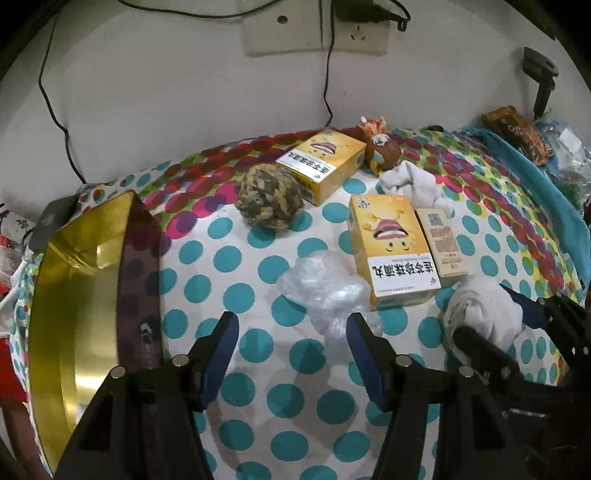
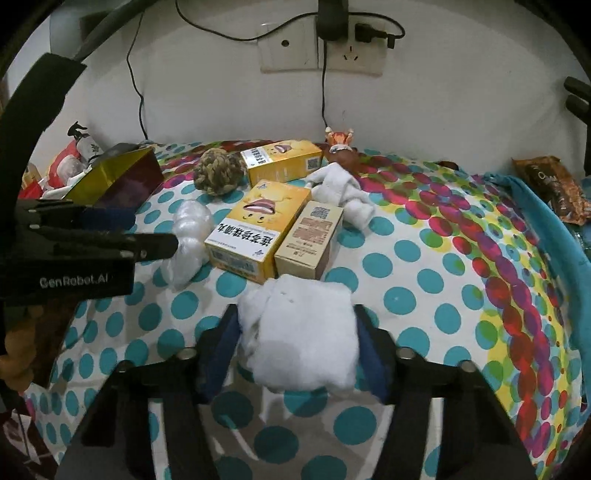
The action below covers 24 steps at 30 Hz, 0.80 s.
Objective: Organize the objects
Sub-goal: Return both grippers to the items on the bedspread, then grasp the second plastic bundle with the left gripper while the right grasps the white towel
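Observation:
My right gripper (image 2: pixel 295 328) is shut on a rolled white sock (image 2: pixel 301 332), held just above the dotted cloth; it also shows in the left wrist view (image 1: pixel 484 314). My left gripper (image 1: pixel 291 332) is open and empty, just short of a crumpled clear plastic bag (image 1: pixel 325 291). Two yellow boxes (image 1: pixel 395 251) (image 1: pixel 321 162), a tan box (image 1: pixel 443 242), a yarn ball (image 1: pixel 269 199), a second white sock (image 1: pixel 417 181) and a brown doll (image 1: pixel 380 144) lie on the cloth. A gold-lined tin (image 1: pixel 74 295) stands open at the left.
The wall with sockets (image 1: pixel 317 26) and hanging cables (image 1: pixel 55 110) is behind the table. A snack packet (image 2: pixel 554 184) and blue cloth (image 2: pixel 546 229) lie at the right edge. Clutter sits beyond the tin at the left (image 2: pixel 70 162).

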{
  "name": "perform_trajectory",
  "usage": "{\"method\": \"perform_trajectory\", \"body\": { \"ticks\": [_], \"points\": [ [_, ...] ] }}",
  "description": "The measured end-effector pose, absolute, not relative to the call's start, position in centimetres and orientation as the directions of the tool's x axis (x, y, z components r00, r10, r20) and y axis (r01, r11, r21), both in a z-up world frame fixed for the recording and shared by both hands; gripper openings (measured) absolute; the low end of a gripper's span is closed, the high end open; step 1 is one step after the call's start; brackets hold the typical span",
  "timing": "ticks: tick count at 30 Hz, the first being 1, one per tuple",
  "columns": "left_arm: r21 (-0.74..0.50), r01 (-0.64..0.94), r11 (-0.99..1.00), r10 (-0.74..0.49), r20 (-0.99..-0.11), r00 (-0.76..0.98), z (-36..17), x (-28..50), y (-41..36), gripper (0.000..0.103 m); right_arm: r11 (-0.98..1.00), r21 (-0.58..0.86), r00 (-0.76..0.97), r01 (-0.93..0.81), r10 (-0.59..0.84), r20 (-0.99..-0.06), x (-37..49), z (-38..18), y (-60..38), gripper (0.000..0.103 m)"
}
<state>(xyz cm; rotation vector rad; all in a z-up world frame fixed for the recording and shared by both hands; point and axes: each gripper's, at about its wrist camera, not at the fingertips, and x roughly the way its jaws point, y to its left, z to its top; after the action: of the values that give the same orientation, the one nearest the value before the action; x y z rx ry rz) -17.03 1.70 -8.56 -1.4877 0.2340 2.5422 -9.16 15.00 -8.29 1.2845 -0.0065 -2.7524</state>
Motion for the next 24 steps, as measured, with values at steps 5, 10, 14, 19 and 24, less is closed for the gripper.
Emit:
{"method": "perform_trajectory", "body": {
  "ticks": [5, 10, 14, 19, 24],
  "points": [
    [-0.068, -0.240, -0.968, 0.175, -0.871, -0.459, -8.3, -16.8, 1.6, 0.062, -0.993, 0.090, -0.647, 0.081, -0.121, -0.753, -9.1, -8.4, 16.0, 0.045],
    [-0.087, -0.220, -0.971, 0.178, -0.883, -0.434, -8.6, -17.5, 1.9, 0.063, -0.994, 0.056, -0.664, 0.097, -0.107, -0.740, -8.6, -8.6, 15.5, 0.045],
    [-0.097, -0.210, -0.973, 0.177, -0.896, -0.407, -9.5, -18.1, 2.1, 0.063, -0.993, 0.066, -0.667, 0.097, -0.115, -0.736, -8.4, -8.6, 15.7, 0.045],
    [-0.085, -0.214, -0.973, 0.168, -0.897, -0.408, -10.0, -19.0, 2.7, 0.063, -0.991, 0.091, -0.665, 0.096, -0.132, -0.735, -8.4, -8.7, 16.0, 0.045],
    [-0.112, -0.203, -0.973, 0.189, -0.889, -0.417, -10.1, -19.7, 2.5, 0.061, -0.990, 0.102, -0.666, 0.095, -0.140, -0.733, -8.3, -8.7, 16.1, 0.045]
  ]
}}
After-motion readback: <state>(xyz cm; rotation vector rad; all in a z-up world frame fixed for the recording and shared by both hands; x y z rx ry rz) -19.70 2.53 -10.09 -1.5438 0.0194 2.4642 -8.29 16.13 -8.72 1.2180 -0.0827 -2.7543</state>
